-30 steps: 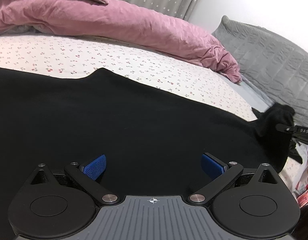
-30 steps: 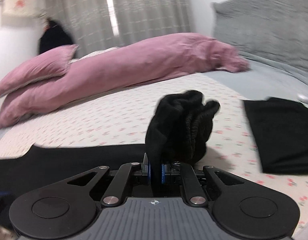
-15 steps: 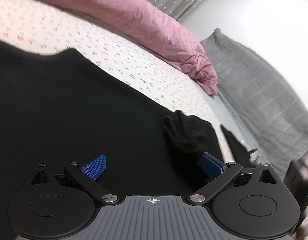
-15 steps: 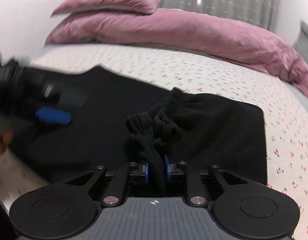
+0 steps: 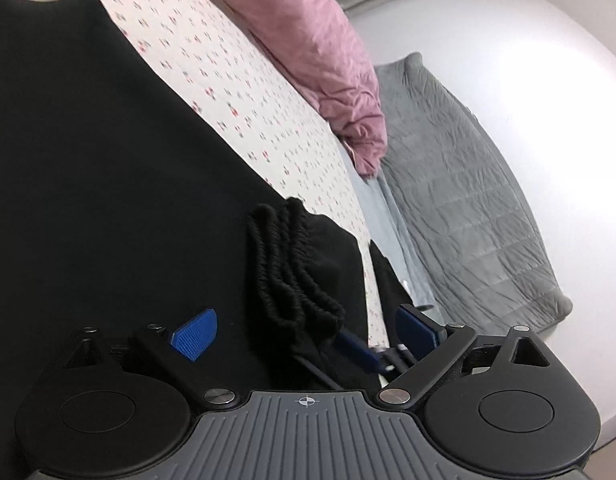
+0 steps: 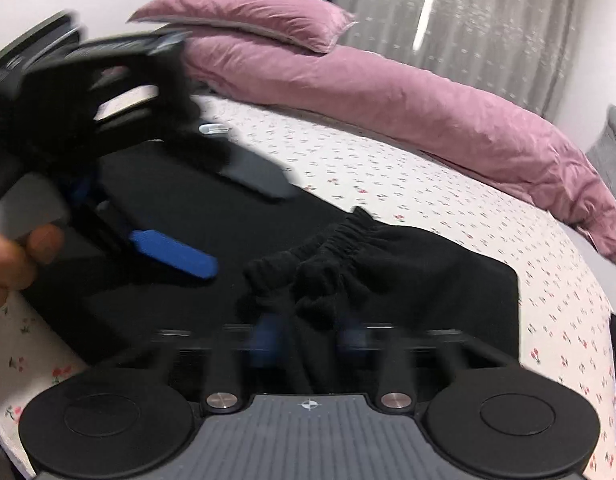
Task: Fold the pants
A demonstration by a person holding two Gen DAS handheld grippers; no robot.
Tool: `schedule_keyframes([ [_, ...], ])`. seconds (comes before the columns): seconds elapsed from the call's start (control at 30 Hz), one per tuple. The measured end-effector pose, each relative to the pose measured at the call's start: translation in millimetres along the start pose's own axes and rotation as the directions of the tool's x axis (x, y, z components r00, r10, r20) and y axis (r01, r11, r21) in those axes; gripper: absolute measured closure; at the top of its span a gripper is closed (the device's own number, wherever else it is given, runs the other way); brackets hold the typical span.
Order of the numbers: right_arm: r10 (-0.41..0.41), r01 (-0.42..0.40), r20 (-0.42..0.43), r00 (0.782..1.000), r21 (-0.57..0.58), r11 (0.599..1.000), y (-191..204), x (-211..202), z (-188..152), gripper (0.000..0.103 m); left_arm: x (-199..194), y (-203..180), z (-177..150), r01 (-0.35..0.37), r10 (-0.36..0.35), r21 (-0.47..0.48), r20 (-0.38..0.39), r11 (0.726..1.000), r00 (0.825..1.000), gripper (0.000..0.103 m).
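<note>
Black pants (image 5: 107,160) lie spread on the cherry-print bed sheet (image 5: 267,92), with one end folded back over them (image 6: 428,280). Their bunched elastic waistband (image 6: 348,232) stands up from my right gripper (image 6: 308,338). The blurred blue pads are closing with that cloth between them. My left gripper (image 5: 305,332) is wide open and closing slightly. Its blue fingers (image 5: 193,334) flank the waistband (image 5: 291,272) without touching it. In the right wrist view the left gripper (image 6: 211,216) hovers at the left, held by a hand (image 6: 11,256).
A long pink duvet (image 6: 428,112) and pink pillow (image 6: 247,20) lie along the bed's far side. A grey quilt (image 5: 468,200) leans on the wall. Another black folded garment (image 5: 388,280) lies just beyond the waistband. Curtains (image 6: 488,20) hang behind.
The right gripper carried the bunched waistband across and down onto the spread pants. The left gripper rolled and swung toward it, so the bunch now sits between its open fingers.
</note>
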State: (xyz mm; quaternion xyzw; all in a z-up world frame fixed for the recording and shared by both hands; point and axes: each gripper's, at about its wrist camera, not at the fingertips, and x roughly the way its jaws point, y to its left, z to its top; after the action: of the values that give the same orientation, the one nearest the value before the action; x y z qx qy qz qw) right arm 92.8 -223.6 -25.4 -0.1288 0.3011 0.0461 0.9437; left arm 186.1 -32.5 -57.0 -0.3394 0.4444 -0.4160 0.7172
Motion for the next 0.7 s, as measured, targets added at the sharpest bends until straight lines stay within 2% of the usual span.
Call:
schedule_keyframes([
  [0.1, 0.021, -0.021, 0.037, 0.999, 0.005, 1.000, 0.7, -14.8, 2.2, 0.090, 11.7, -2.6, 1.6, 0.003, -0.003, -0.009, 0.001, 1.000, 1.000, 0.007],
  [0.27, 0.169, -0.173, 0.097, 0.981, 0.032, 0.984, -5.9, -35.3, 2.1, 0.090, 26.7, -3.9, 2.1, 0.012, -0.011, -0.034, 0.015, 0.999, 1.000, 0.007],
  [0.3, 0.194, -0.196, 0.099, 0.976, 0.015, 0.980, -3.3, -38.5, 0.8, 0.089, 28.5, -5.5, 1.5, 0.007, -0.007, -0.029, 0.022, 1.000, 1.000, 0.011],
  [0.33, 0.205, -0.205, 0.096, 0.974, -0.001, 0.979, -0.9, -39.4, -0.2, 0.088, 28.4, -7.1, 0.3, -0.004, 0.005, -0.023, 0.031, 1.000, 1.000, 0.023],
  [0.37, 0.205, -0.204, 0.092, 0.974, -0.019, 0.979, 1.8, -39.4, -1.6, 0.083, 29.1, -8.4, -0.7, -0.025, 0.025, -0.020, 0.035, 0.999, 0.999, 0.030],
  [0.4, 0.203, -0.201, 0.083, 0.976, -0.029, 0.979, 3.4, -39.1, -2.8, 0.077, 29.3, -9.1, -1.5, -0.047, 0.048, -0.013, 0.039, 0.999, 0.998, 0.045],
  [0.43, 0.210, -0.208, 0.070, 0.975, -0.029, 0.978, 3.6, -38.9, -2.7, 0.074, 28.1, -9.2, -2.0, -0.068, 0.068, -0.004, 0.047, 0.998, 0.997, 0.064],
  [0.47, 0.224, -0.224, 0.057, 0.973, -0.015, 0.975, 1.2, -38.8, -2.0, 0.070, 27.2, -8.7, -1.7, -0.092, 0.092, 0.004, 0.051, 0.996, 0.994, 0.071],
  [0.53, 0.265, -0.267, 0.050, 0.963, 0.030, 0.963, -8.1, -37.6, 2.2, 0.069, 26.8, -6.7, -0.1, -0.119, 0.119, -0.001, 0.058, 0.993, 0.991, 0.078],
  [0.7, 0.355, -0.360, 0.065, 0.933, 0.138, 0.923, -33.5, -41.9, 5.8, 0.062, 16.8, -9.0, 5.4, -0.203, 0.201, 0.012, 0.073, 0.979, 0.977, 0.080],
])
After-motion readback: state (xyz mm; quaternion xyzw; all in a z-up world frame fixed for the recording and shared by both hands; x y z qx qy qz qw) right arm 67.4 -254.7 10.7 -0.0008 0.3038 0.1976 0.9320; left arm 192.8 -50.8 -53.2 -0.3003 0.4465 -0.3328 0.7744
